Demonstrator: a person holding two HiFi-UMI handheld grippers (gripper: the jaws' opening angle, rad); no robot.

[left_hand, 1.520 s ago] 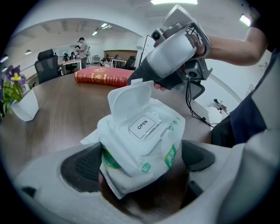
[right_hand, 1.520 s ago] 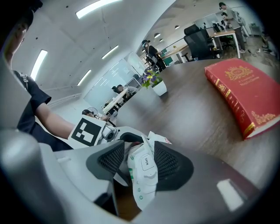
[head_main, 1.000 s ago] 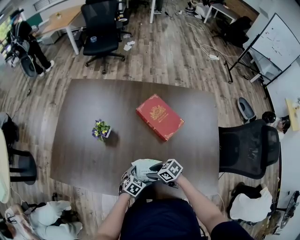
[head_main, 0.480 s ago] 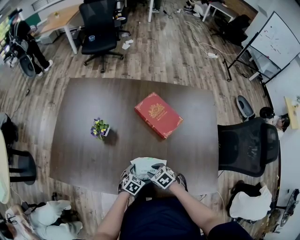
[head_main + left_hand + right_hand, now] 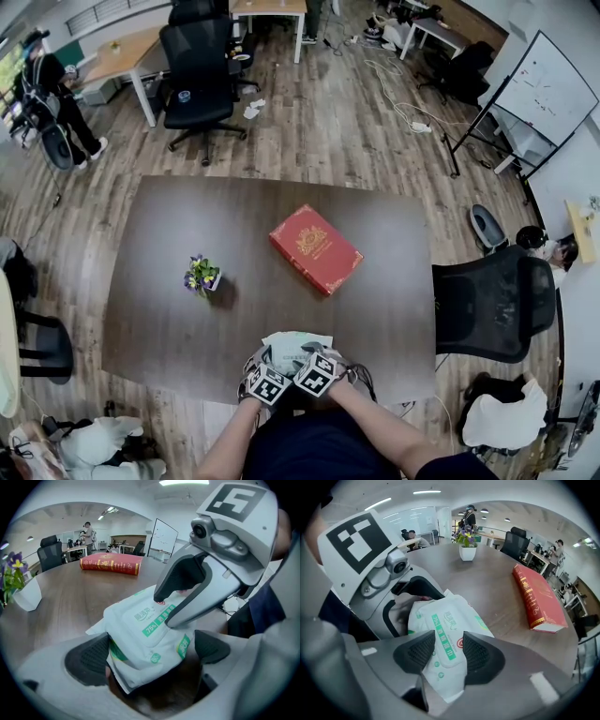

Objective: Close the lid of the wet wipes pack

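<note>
The wet wipes pack (image 5: 295,345) lies at the near edge of the table (image 5: 169,309), about midway along it. The red book (image 5: 316,247) is well apart toward the centre and the potted flowers (image 5: 202,275) stand toward the left edge.

The left gripper (image 5: 150,654) grasps the pack's near end across its width. 1 pad digs into the crumpled side and the other sits close at the opposite side, so that end looks propped slightly off the wood.

The right gripper (image 5: 449,656) points steeply down onto the lid (image 5: 151,620). Its 2 jaws are nearly together and just opening. The lid's green label shows through the slim gap, and the pads do not seem to pinch anything.

The lid looks laid flat already, so the step in hand is probably sealing it. To do that well:
- Hold the left grip firm so the pack cannot slide toward the table edge.
- Push with the fingertips and carry the pressure along the lid's whole rim, since 1 press in the middle may leave a corner lifted.
- Press gently, because the pack is soft and likely to buckle.
</note>
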